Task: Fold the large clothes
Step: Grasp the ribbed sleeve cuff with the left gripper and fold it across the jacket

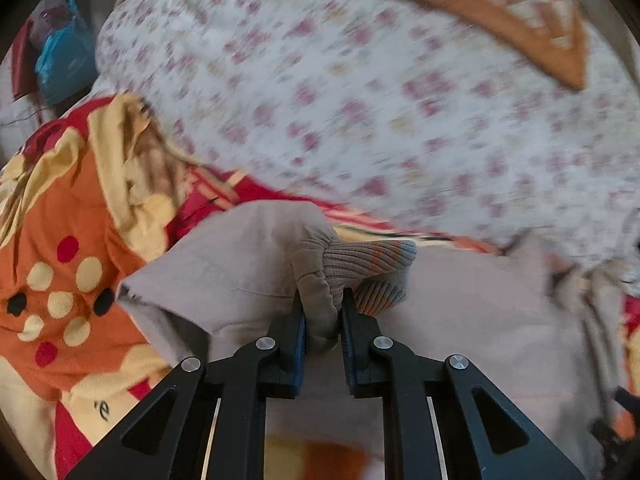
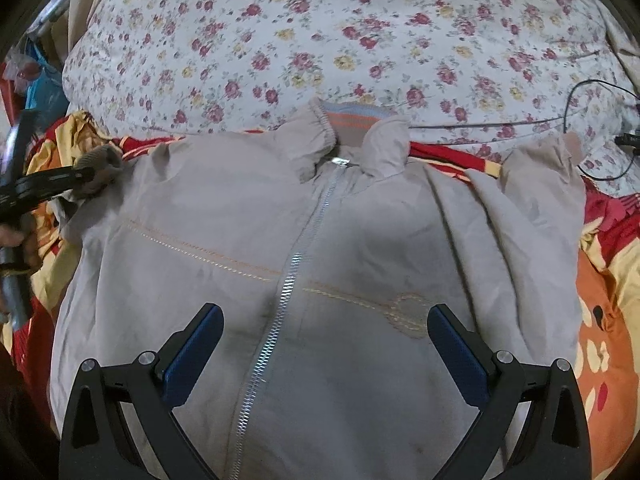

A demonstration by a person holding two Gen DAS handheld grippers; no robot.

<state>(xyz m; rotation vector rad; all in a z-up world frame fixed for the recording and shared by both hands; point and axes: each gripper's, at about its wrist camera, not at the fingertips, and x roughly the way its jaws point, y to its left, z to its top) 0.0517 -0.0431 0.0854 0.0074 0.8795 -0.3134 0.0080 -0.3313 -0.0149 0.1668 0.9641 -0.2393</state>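
Observation:
A grey zip-up jacket (image 2: 320, 248) lies front up on the bed, collar away from me, zipper (image 2: 292, 276) down its middle. My right gripper (image 2: 324, 316) is open and empty, hovering over the jacket's chest, one finger on each side of the zipper. My left gripper (image 1: 322, 300) is shut on the jacket's sleeve end (image 1: 316, 300), just behind the ribbed cuff (image 1: 368, 260). It also shows in the right wrist view (image 2: 84, 176) at the jacket's left edge, gripping that cuff.
A floral quilt (image 2: 360, 40) lies behind the jacket. A red, orange and yellow blanket (image 1: 72, 240) lies under it and to both sides. An orange patterned cushion (image 1: 500, 12) sits far back. A black cable (image 2: 592, 128) runs at the right.

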